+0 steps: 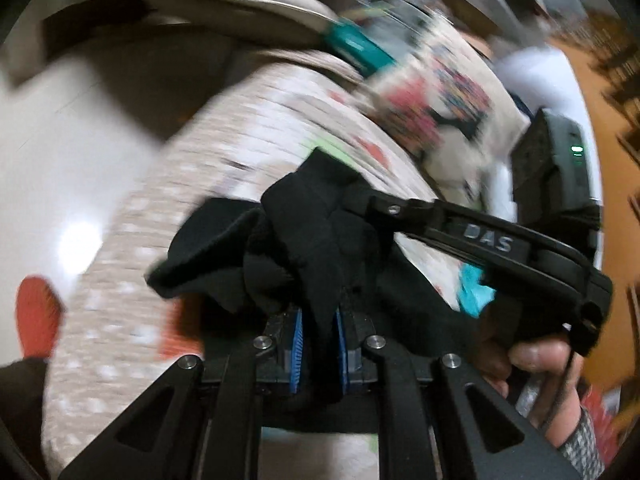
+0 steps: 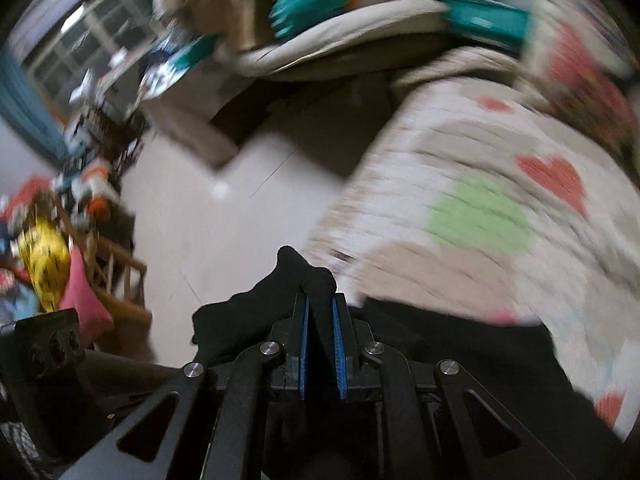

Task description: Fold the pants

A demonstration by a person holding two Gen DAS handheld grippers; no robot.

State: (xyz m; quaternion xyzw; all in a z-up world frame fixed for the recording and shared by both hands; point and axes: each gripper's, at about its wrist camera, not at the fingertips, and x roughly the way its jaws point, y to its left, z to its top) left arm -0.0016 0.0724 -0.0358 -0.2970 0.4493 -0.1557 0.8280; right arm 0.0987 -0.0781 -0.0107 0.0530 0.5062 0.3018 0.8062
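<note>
The black pants (image 1: 304, 240) are bunched up and held over the bed. My left gripper (image 1: 319, 344) is shut on a fold of them between its blue pads (image 1: 297, 340). In the left wrist view the right gripper's black body (image 1: 500, 240), marked DAS, and the hand holding it reach in from the right, close to the same bunch. My right gripper (image 2: 320, 344) is shut on another part of the black pants (image 2: 296, 280), which trail down and to the right (image 2: 480, 352). Both views are motion-blurred.
A bed with a beige quilt (image 2: 460, 160) printed with red hearts and a green spot lies under the pants. Pale tiled floor (image 2: 224, 208) is to the left. A cluttered wooden rack (image 2: 100, 264) and piled bedding (image 2: 340, 36) stand beyond.
</note>
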